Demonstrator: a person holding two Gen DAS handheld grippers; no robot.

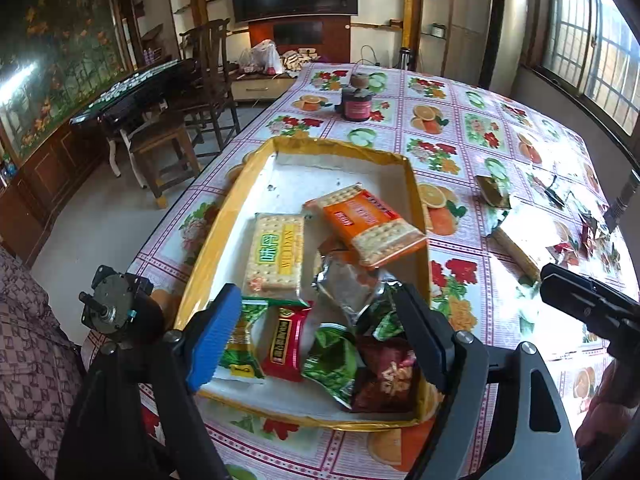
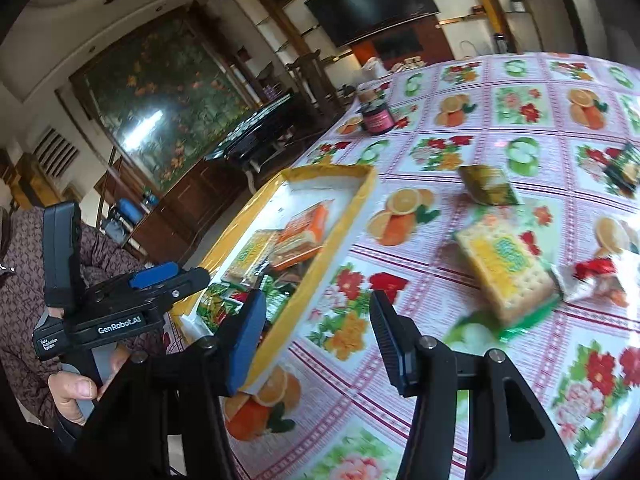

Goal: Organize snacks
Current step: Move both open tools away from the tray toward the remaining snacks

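The left tongs (image 1: 316,328) hang wide apart over the near end of the shallow yellow-rimmed cardboard tray (image 1: 416,184), nothing between the pads; small green, red and brown snack wrappers (image 1: 332,360) lie directly below. Further in lie a pale cracker pack with a green label (image 1: 276,256), reading "WEI DAN", and an orange cracker pack (image 1: 372,224) tilted against the tray's right wall. The far half of the tray is bare white. The right tongs (image 2: 316,336) stand partly open and empty over the floral plastic-covered worktop (image 2: 500,128), just beside the tray's right rim. Ahead and to their right lies a yellow-and-green cracker pack (image 2: 504,272), blurred, with a red-and-white sweet wrapper (image 2: 592,276) just beyond and a green sachet (image 2: 488,184) further off. "GenRobot.AI" reads on the left handle.
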